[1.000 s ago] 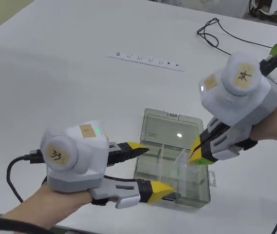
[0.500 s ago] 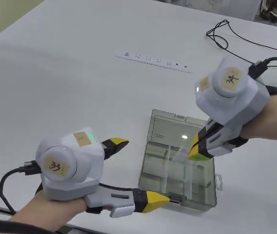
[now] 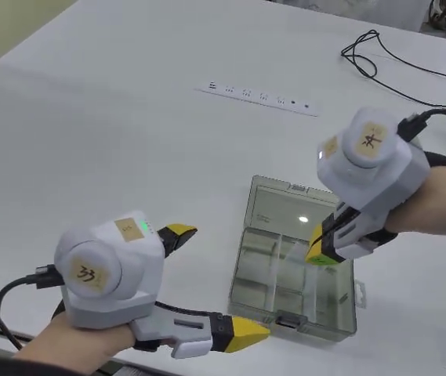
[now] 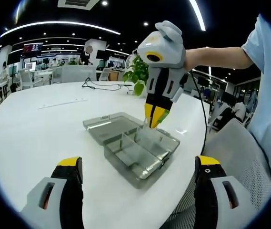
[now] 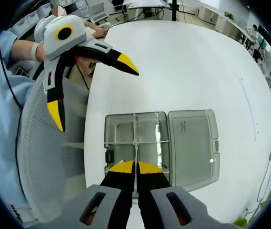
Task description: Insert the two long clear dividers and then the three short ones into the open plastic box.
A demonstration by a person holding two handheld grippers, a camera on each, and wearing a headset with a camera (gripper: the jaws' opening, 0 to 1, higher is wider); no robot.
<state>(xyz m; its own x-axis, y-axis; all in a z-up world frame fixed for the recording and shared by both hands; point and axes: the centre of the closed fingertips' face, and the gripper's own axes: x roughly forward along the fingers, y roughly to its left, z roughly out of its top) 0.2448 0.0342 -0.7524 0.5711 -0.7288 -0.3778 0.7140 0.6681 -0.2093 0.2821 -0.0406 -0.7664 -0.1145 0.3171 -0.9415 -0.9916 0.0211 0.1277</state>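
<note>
The clear plastic box (image 3: pixel 246 274) lies open on the white table, its lid (image 3: pixel 285 205) flat behind it. Clear dividers stand inside it, splitting it into compartments. My right gripper (image 3: pixel 320 252) hangs over the box's right part, shut on a thin clear divider (image 5: pixel 136 151) that points down into the box (image 5: pixel 121 131). My left gripper (image 3: pixel 215 283) stands open to the left of the box, apart from it, with nothing between its jaws. In the left gripper view the box (image 4: pixel 125 157) sits ahead between my own jaws, with the right gripper (image 4: pixel 155 117) above its far side.
A white power strip (image 3: pixel 258 98) lies further back on the table, and a black cable (image 3: pixel 379 55) at the far right. The table's near edge runs just below the left gripper. A grey mesh chair (image 5: pixel 45 157) stands by that edge. A green plant (image 4: pixel 137 76) stands beyond.
My left gripper has drawn back from the box's near left corner and now stands apart from it. The right gripper stays over the box with the divider.
</note>
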